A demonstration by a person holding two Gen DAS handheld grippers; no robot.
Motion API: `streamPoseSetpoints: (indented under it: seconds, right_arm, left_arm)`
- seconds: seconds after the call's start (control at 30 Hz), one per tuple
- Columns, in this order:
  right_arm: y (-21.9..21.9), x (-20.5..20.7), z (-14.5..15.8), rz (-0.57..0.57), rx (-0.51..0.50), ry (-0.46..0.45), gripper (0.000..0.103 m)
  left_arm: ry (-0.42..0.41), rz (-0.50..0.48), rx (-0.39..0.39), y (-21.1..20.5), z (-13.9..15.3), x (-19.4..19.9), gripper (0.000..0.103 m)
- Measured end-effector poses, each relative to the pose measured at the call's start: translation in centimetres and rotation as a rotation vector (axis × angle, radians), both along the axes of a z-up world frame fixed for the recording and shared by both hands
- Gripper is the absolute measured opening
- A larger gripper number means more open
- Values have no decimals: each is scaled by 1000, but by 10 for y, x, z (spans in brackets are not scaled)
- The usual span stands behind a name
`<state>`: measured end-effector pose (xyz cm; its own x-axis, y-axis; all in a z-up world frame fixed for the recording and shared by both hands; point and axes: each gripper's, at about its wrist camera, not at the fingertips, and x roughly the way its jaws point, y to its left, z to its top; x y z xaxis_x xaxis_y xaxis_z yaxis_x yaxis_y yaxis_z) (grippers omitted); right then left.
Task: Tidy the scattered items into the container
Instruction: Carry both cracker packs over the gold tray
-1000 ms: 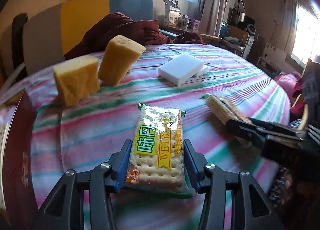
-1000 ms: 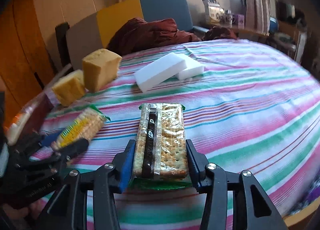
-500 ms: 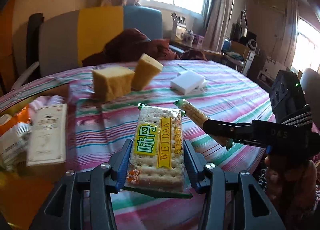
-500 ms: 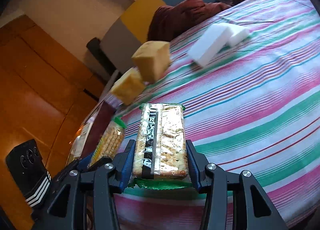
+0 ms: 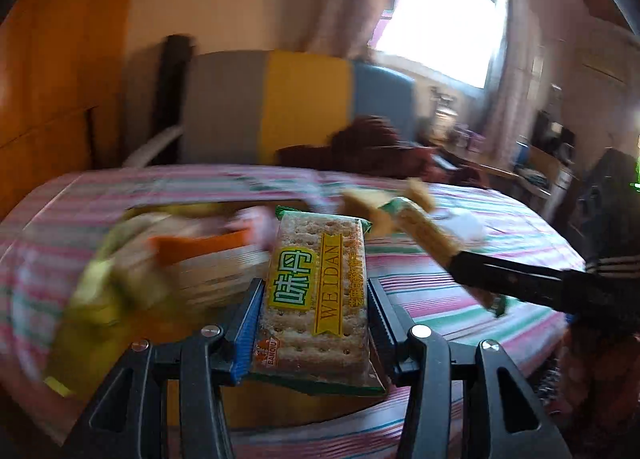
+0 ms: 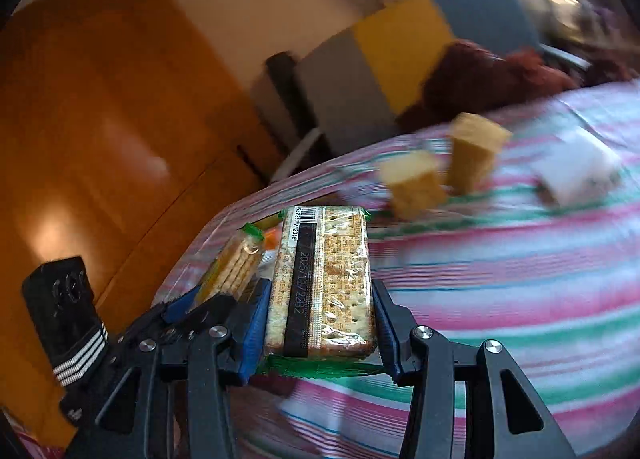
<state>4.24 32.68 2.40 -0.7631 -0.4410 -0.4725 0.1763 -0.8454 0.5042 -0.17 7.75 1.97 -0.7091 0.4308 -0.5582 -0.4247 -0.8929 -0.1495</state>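
1. Nearest, the left tool (image 5: pixel 316 323) grips a cracker pack (image 5: pixel 316 291) by its long sides; the right tool (image 6: pixel 320 323) grips a second pack (image 6: pixel 324 279).
2. Keep both packs level and release them only once above the container (image 5: pixel 160 259) at nine o'clock.
3. Its contents are blurred: orange and yellow wrappers.
4. Farther, at one o'clock, sponges (image 6: pixel 476 151) wait on the striped bed (image 6: pixel 500 279).

Surface: bed with striped pink, green and white cover (image 6: pixel 520 259).
On it, far side: two yellow sponge blocks (image 6: pixel 416 183), standing close together.
Right of those: white blocks (image 6: pixel 576 175), blurred.
At headboard: dark red cloth (image 6: pixel 480 79), heaped.
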Motion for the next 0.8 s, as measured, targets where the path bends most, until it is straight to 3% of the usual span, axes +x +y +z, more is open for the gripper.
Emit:
streamPoseSetpoints:
  seconds: [0.2,0.3,0.37,0.47,0.53,0.8]
  right_arm:
    - [-88,-35,-1,203,80,-27,49]
    - [-123,-51,-9,273,118,-52,49]
    - [-146,-65,-16,312,152,-65,49]
    - [-171,-79,-31,351,219,-90,51]
    - [-176,-79,-38,339,249,-97,52]
    - [-137,-58,-41,268,148,-94,59]
  left_arm:
    - [-82,177,10,-67,-19,-34,50]
    - [-135,208,-36,-78,-34,-51,50]
    - [-214,238,-64,-87,-47,-62,51]
    - [-286,282,-7,-105,-56,-67,51]
    - [-284,299,38,-114,-55,-67,51]
    - [-194,316,71,-110,-41,-58,51]
